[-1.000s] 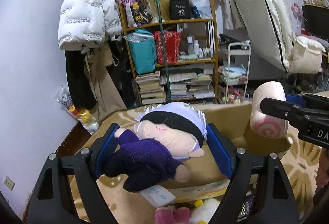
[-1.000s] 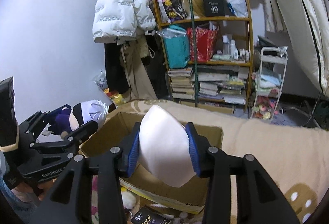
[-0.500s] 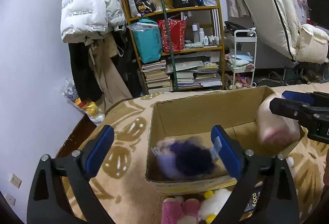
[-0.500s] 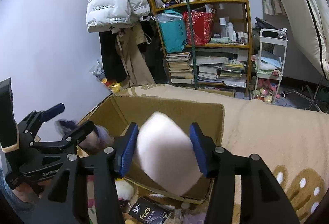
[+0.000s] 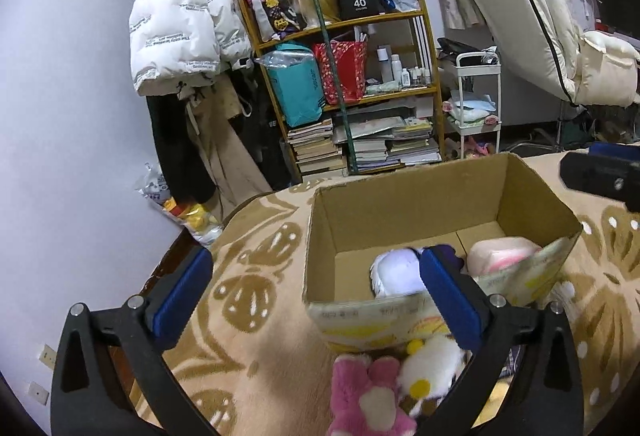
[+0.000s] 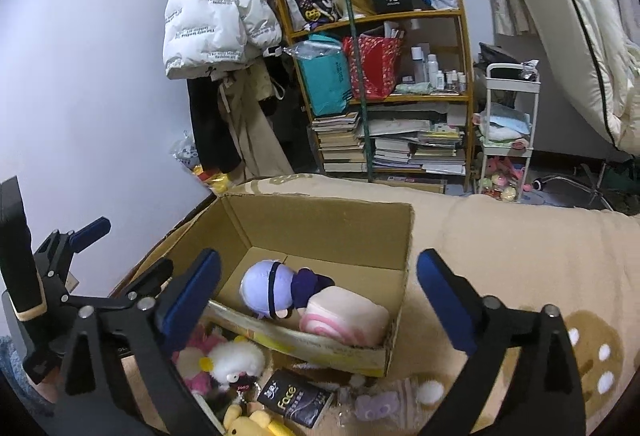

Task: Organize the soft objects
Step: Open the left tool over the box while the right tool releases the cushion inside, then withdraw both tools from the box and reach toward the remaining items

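Observation:
An open cardboard box (image 5: 404, 204) (image 6: 320, 220) stands on a beige patterned blanket. Inside lie a doll with lavender hair and purple clothes (image 6: 276, 288) (image 5: 396, 272) and a pink swirl-roll cushion (image 6: 344, 316) (image 5: 500, 256), side by side. My left gripper (image 5: 316, 292) is open and empty, above the box's near left corner; it also shows in the right wrist view (image 6: 120, 252). My right gripper (image 6: 318, 288) is open and empty above the box; its tip shows in the left wrist view (image 5: 600, 176).
In front of the box lie a pink plush (image 5: 372, 396), a white fluffy plush (image 6: 236, 360), a yellow plush (image 6: 248, 422), a black "Face" pack (image 6: 296, 400) and a small lavender plush (image 6: 372, 406). A bookshelf (image 5: 360, 84), hanging jackets (image 5: 180, 32) and a white cart (image 6: 508, 124) stand behind.
Both grippers opened. The doll dropped from my left gripper and the pink roll cushion from my right; both now lie in the box. Both cameras tilted down.

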The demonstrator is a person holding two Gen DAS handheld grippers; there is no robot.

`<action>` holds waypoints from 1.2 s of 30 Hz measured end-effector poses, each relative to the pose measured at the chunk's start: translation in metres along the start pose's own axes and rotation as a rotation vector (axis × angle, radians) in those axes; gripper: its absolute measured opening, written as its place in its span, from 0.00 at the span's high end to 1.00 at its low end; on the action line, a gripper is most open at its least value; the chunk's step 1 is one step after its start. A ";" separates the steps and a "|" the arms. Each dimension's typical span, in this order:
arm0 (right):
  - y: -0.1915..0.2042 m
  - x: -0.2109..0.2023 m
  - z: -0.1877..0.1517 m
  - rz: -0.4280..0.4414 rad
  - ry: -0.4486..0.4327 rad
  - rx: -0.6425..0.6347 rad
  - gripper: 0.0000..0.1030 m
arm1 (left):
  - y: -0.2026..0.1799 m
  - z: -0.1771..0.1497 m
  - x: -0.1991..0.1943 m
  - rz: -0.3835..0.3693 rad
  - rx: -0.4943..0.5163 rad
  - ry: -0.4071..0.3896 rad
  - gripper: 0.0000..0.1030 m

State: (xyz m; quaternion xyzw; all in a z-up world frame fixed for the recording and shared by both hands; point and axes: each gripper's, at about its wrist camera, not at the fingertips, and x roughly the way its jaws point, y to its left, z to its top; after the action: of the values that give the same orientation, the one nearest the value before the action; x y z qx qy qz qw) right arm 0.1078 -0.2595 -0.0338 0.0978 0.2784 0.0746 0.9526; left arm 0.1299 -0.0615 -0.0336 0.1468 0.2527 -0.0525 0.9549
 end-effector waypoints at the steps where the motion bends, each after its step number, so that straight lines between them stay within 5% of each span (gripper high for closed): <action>1: 0.000 -0.004 -0.001 -0.001 0.000 0.005 0.00 | 0.001 -0.002 -0.002 -0.003 -0.003 0.012 0.01; 15: 0.007 -0.040 -0.028 -0.016 0.059 0.027 0.00 | 0.024 -0.029 -0.053 0.024 -0.086 0.087 0.01; 24: 0.019 -0.055 -0.045 -0.010 0.102 0.007 0.00 | 0.033 -0.045 -0.085 -0.033 -0.131 0.135 0.01; 36: 0.026 -0.057 -0.064 -0.002 0.171 -0.022 0.00 | 0.014 -0.056 -0.090 -0.093 -0.070 0.187 0.01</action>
State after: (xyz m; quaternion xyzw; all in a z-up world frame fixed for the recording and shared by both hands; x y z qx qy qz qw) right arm 0.0235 -0.2364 -0.0515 0.0805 0.3581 0.0850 0.9263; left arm 0.0279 -0.0285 -0.0315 0.1059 0.3489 -0.0741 0.9282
